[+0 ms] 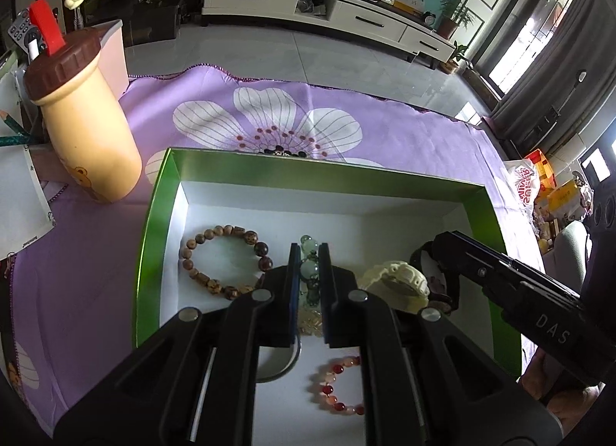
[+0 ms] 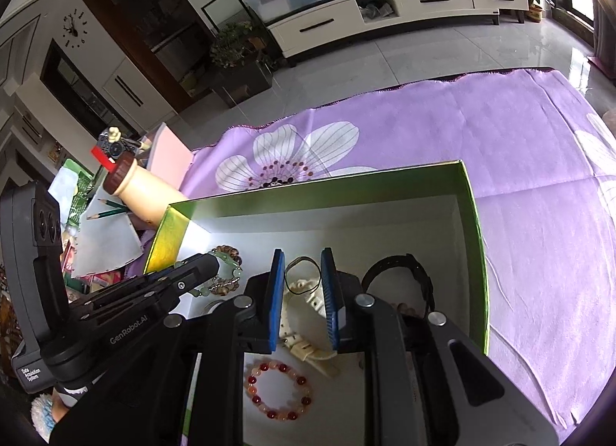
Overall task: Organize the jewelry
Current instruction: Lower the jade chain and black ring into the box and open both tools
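Note:
A green box with a white floor (image 1: 404,222) (image 2: 475,238) holds the jewelry. My left gripper (image 1: 309,253) is nearly shut around a pale green bead bracelet (image 1: 310,243) inside the box; this bracelet also shows in the right wrist view (image 2: 227,258). A brown wooden bead bracelet (image 1: 223,263) lies to its left. A red and pink bead bracelet (image 1: 335,388) (image 2: 279,390) lies near the front. My right gripper (image 2: 302,259) is open over a cream carved bangle (image 2: 308,299) (image 1: 396,282) with a thin black cord. A black watch (image 2: 415,276) lies to its right.
The box sits on a purple cloth with white flowers (image 1: 269,118) (image 2: 519,145). A cream bottle with a brown cap (image 1: 84,114) (image 2: 134,180) stands left of the box, beside pencils and papers (image 1: 15,134). The table's far edge drops to a tiled floor.

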A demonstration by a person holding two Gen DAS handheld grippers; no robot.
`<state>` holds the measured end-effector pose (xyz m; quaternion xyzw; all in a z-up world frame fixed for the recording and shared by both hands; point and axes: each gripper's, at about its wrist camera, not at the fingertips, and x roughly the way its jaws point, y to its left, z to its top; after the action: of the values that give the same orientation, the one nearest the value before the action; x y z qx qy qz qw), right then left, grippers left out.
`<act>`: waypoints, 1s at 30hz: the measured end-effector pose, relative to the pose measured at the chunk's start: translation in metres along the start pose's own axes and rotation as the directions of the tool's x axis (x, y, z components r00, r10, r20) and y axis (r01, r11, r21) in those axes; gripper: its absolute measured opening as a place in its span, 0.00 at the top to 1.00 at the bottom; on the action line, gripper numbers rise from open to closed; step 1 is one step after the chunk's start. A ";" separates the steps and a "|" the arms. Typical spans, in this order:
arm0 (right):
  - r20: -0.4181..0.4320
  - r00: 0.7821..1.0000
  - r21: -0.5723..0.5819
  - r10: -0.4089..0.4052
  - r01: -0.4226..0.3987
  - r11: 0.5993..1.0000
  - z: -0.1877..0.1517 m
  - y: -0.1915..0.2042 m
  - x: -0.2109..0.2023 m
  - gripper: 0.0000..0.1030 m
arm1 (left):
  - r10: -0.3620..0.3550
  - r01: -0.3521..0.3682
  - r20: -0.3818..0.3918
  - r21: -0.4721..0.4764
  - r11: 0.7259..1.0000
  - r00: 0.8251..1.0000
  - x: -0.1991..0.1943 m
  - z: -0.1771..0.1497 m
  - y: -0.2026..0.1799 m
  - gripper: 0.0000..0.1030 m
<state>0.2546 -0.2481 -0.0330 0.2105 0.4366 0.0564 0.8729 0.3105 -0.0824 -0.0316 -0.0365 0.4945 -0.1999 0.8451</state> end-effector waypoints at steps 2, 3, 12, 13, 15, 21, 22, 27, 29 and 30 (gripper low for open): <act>-0.013 1.000 0.001 -0.017 0.017 1.000 0.000 0.000 0.005 0.82 | 0.005 -0.005 -0.007 0.004 1.000 1.000 0.005 0.001 0.000 0.92; -0.018 1.000 0.003 -0.021 0.021 1.000 0.001 -0.001 0.007 0.82 | 0.009 -0.009 -0.008 0.006 1.000 1.000 0.006 0.001 0.001 0.92; -0.044 0.998 0.016 -0.049 0.050 0.999 0.003 -0.006 0.022 0.82 | 0.015 -0.015 -0.021 0.025 1.000 1.000 0.016 0.001 0.000 0.92; -0.045 0.998 0.015 -0.051 0.052 0.999 0.004 -0.006 0.024 0.82 | 0.015 -0.015 -0.021 0.029 0.999 1.000 0.017 0.002 0.000 0.92; -0.047 0.998 0.018 -0.051 0.052 0.998 0.004 -0.006 0.026 0.82 | 0.019 -0.019 -0.022 0.033 0.999 1.000 0.018 0.002 -0.001 0.92; -0.054 0.997 0.015 -0.058 0.059 0.998 0.005 -0.003 0.030 0.82 | 0.018 -0.017 -0.025 0.034 0.999 1.000 0.019 0.002 0.000 0.92; -0.056 0.997 0.016 -0.058 0.059 0.998 0.005 -0.003 0.030 0.82 | 0.019 -0.018 -0.026 0.035 0.999 0.999 0.019 0.002 0.000 0.92; -0.059 0.996 0.016 -0.061 0.062 0.998 0.005 -0.003 0.032 0.82 | 0.026 -0.025 -0.029 0.040 0.999 0.999 0.020 0.002 -0.001 0.92; -0.062 0.996 0.015 -0.062 0.063 0.998 0.006 -0.003 0.032 0.82 | 0.027 -0.026 -0.031 0.041 0.999 0.999 0.020 0.002 -0.001 0.92; -0.063 0.996 0.014 -0.063 0.064 0.998 0.006 -0.003 0.032 0.82 | 0.029 -0.027 -0.032 0.042 0.999 0.999 0.020 0.002 -0.001 0.92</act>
<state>0.2786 -0.2433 -0.0548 0.2015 0.4705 0.0320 0.8585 0.3204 -0.0911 -0.0466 -0.0086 0.5043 -0.1989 0.8403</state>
